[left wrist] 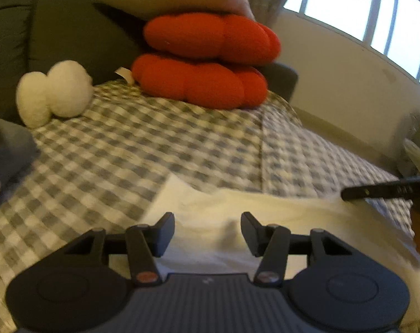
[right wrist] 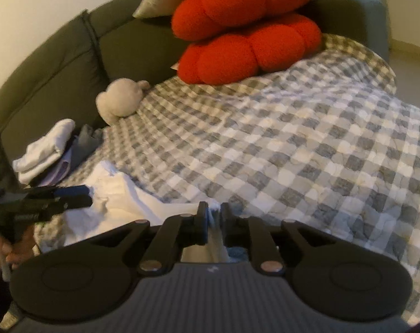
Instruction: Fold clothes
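- White garment (left wrist: 265, 222): task item, lying rumpled on the near part of the checked blanket (left wrist: 154, 144), partly spread, no finished fold visible
- Left claw (left wrist: 207, 233): released, jaws standing apart above the white cloth, nothing between the pads
- Right claw (right wrist: 215, 219): clenched on a pinch of the white garment's edge, the fabric showing between the narrow jaws
- Checked blanket: grey and white, covers the sofa seat and serves as the folding surface
- Folded clothes (right wrist: 43, 152): small pile at the far left against the dark sofa (right wrist: 57, 69), well apart from the work
- Red cushions (right wrist: 246, 27): two, stacked at the back; fluffy white toy (left wrist: 54, 91) beside them
- Step in hand, as judged: securing edges before a fold
- Next move calls for: left claw to grip its own side, then both lift and carry the edge over evenly
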A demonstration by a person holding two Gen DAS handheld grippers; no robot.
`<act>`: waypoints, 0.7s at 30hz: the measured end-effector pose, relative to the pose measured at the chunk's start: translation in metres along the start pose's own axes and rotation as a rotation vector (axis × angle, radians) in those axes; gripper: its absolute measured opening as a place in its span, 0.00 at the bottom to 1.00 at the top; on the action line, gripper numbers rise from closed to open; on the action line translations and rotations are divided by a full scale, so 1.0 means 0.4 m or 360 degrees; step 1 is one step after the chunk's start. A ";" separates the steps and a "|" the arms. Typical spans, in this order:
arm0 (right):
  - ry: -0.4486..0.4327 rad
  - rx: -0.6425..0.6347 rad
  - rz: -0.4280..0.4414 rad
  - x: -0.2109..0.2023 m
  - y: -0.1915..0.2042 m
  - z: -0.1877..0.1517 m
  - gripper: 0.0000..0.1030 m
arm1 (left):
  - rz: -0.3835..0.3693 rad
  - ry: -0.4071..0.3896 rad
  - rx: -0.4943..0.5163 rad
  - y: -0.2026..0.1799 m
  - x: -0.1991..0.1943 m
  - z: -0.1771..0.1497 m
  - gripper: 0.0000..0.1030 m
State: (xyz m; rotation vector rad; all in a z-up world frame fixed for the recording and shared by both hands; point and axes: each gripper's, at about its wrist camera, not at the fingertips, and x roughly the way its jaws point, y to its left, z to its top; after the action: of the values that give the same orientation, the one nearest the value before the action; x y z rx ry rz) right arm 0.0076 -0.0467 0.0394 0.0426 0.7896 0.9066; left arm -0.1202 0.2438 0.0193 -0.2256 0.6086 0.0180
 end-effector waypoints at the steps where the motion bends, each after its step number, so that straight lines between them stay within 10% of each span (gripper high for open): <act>1: 0.0014 -0.0024 -0.0024 0.008 0.004 0.001 0.15 | 0.0013 0.0000 0.0007 0.001 0.006 0.003 0.52; 6: -0.0006 -0.0130 -0.0168 0.021 0.035 0.008 0.06 | 0.0268 0.0071 0.0133 -0.006 0.051 -0.020 0.45; 21: -0.0072 -0.0055 -0.0277 0.040 0.031 -0.007 0.06 | 0.0289 0.0085 0.0029 0.047 0.016 -0.025 0.45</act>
State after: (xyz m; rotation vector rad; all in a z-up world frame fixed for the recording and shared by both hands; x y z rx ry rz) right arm 0.0029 -0.0282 0.0322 -0.0356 0.7237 0.7520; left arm -0.1221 0.2599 0.0039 -0.1529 0.6805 0.1818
